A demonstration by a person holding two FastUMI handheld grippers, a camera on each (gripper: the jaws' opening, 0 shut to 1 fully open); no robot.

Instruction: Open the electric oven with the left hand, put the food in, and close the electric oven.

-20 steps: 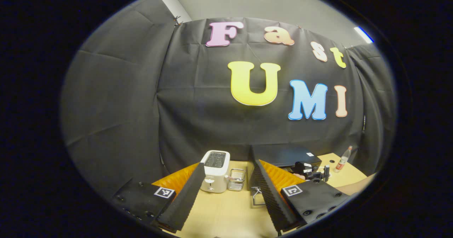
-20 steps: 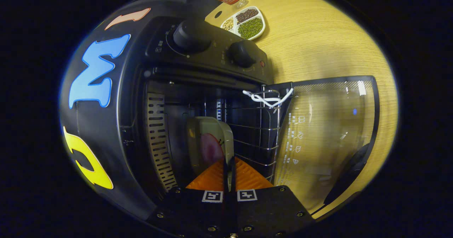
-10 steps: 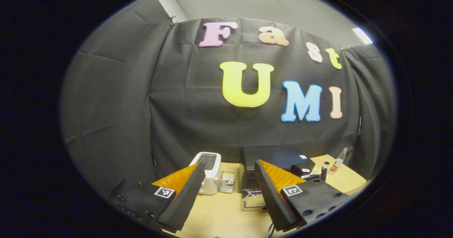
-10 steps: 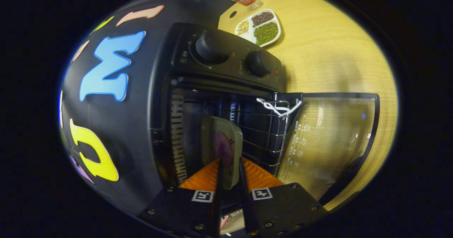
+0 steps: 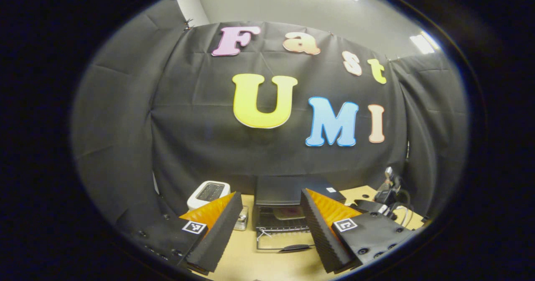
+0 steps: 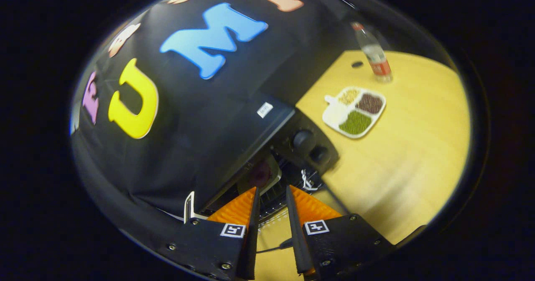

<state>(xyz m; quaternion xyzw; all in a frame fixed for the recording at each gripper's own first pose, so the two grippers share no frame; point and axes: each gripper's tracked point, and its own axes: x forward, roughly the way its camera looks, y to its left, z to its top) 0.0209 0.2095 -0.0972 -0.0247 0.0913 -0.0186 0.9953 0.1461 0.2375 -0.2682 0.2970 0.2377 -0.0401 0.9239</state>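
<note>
Above the near table edge we find the left gripper [image 5: 267, 224] spread wide and empty. The right gripper [image 6: 271, 226] is parted a little, holding nothing. Ahead, the oven [image 5: 292, 191] stands open, door [image 5: 284, 243] flat, food [image 5: 288, 213] on the rack. Closing is the step in hand — we would lift the handle [image 5: 296, 247] from below, steadily, no slamming.

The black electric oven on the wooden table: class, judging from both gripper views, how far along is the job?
Done: the black electric oven stands open, its glass door folded down, and the pale plate of food lies inside on the wire rack. In hand: nothing; the right gripper is open and empty outside the oven, and the left gripper is open too. Left: closing the door.
</note>
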